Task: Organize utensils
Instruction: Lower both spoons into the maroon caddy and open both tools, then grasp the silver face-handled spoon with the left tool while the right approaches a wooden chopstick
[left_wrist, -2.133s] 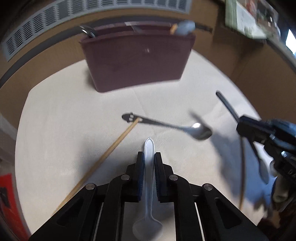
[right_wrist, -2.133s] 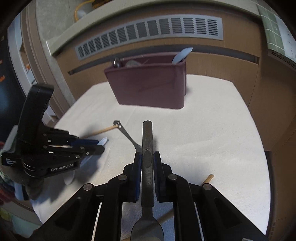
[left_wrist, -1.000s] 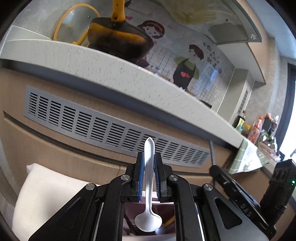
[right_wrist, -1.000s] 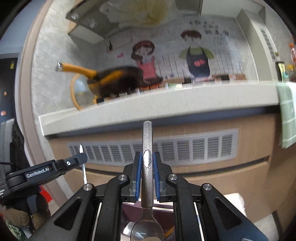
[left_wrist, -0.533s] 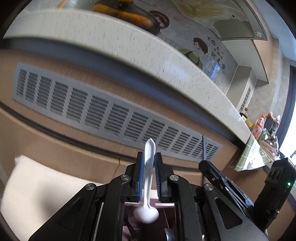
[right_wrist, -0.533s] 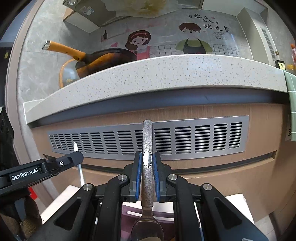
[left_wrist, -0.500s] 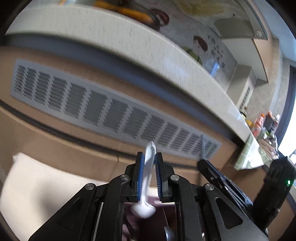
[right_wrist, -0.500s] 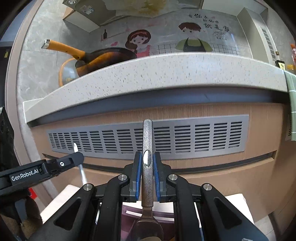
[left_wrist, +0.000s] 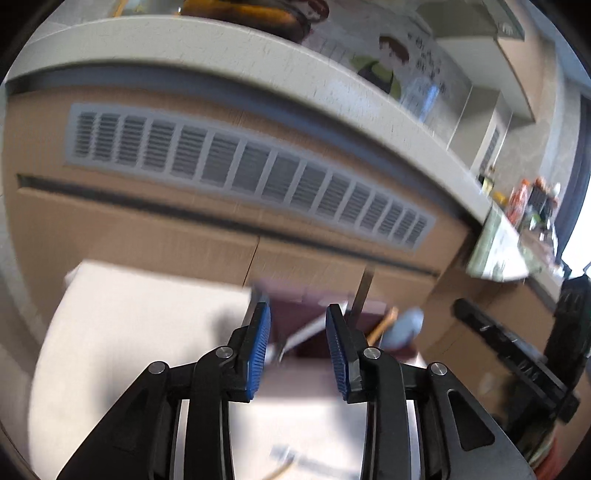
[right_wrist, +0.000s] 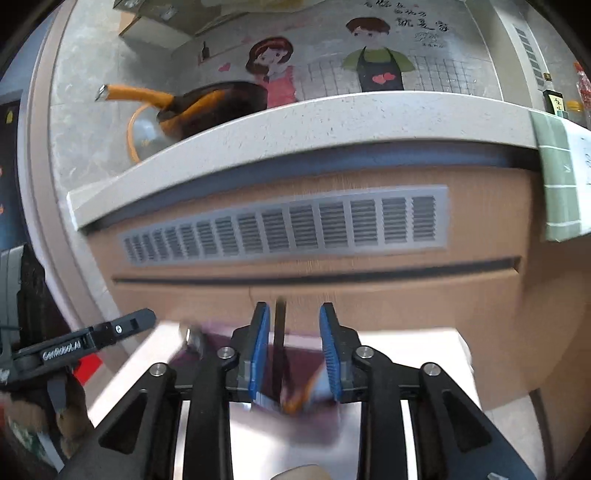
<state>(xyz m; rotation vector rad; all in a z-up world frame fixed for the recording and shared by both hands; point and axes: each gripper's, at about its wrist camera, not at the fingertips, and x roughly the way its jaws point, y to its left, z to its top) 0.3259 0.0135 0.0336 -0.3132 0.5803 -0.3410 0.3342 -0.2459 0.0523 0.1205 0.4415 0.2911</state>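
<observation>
Both grippers hover over the maroon holder (left_wrist: 303, 306) on the white cloth (left_wrist: 140, 332): left gripper (left_wrist: 298, 347) opening, empty; right gripper (right_wrist: 291, 350) opening, a dark spoon handle (right_wrist: 279, 332) loose between its pads

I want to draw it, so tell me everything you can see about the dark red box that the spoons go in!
The dark red box is blurred. It looks like a smooth plastic holder standing on the white cloth below the wooden counter front. A dark metal handle, a wooden stick and a pale blue utensil poke out of its top.
</observation>
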